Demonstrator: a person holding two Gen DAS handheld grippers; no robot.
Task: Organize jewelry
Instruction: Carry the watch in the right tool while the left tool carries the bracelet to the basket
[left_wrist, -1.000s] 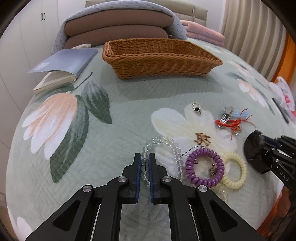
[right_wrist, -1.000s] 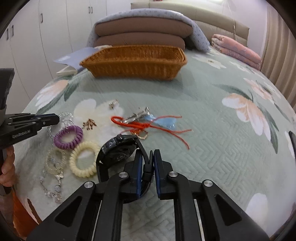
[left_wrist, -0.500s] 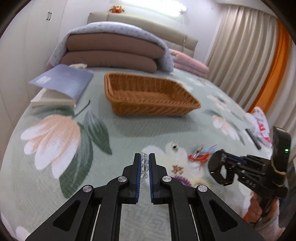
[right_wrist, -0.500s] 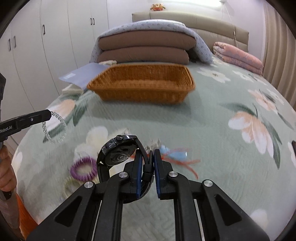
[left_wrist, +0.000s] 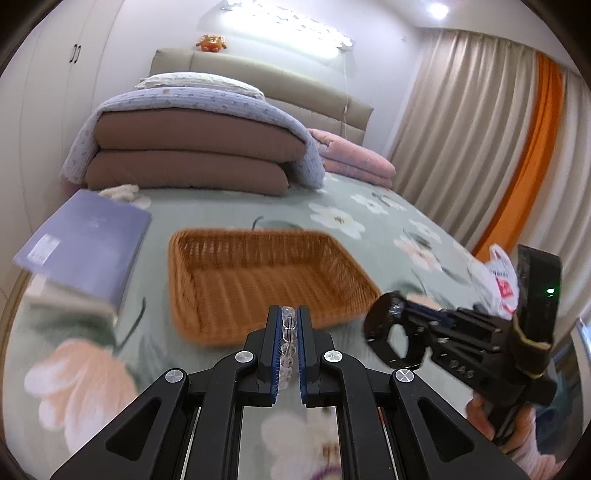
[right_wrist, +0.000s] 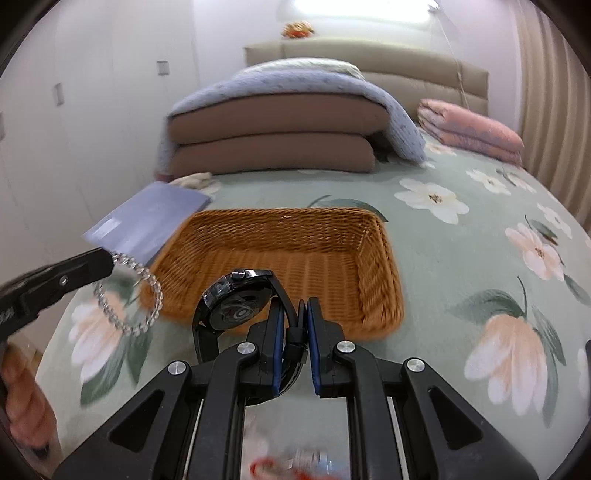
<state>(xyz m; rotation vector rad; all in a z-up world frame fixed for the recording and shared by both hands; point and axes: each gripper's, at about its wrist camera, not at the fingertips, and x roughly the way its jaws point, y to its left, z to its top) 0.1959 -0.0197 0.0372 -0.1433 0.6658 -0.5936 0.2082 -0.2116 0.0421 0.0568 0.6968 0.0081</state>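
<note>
My left gripper (left_wrist: 288, 314) is shut on a clear bead bracelet (left_wrist: 287, 343), held in the air just short of the near rim of the brown wicker basket (left_wrist: 258, 273). In the right wrist view the bracelet (right_wrist: 144, 295) hangs from the left gripper (right_wrist: 109, 260) beside the basket's (right_wrist: 332, 266) near left corner. My right gripper (right_wrist: 296, 310) is shut on the strap of a black wristwatch (right_wrist: 236, 306), held above the basket's near rim. The watch also shows in the left wrist view (left_wrist: 391, 332), right of the basket.
A blue-grey book (left_wrist: 88, 240) lies left of the basket on the floral bedspread (right_wrist: 480, 258). Folded brown and blue bedding (left_wrist: 192, 155) is stacked behind. A white bag (left_wrist: 498, 277) lies at the right. Red cord (right_wrist: 273, 467) lies blurred below my right gripper.
Both grippers have risen off the bedspread and moved forward to the basket, carrying the bead bracelet and the watch. The other jewelry has dropped out of view below.
</note>
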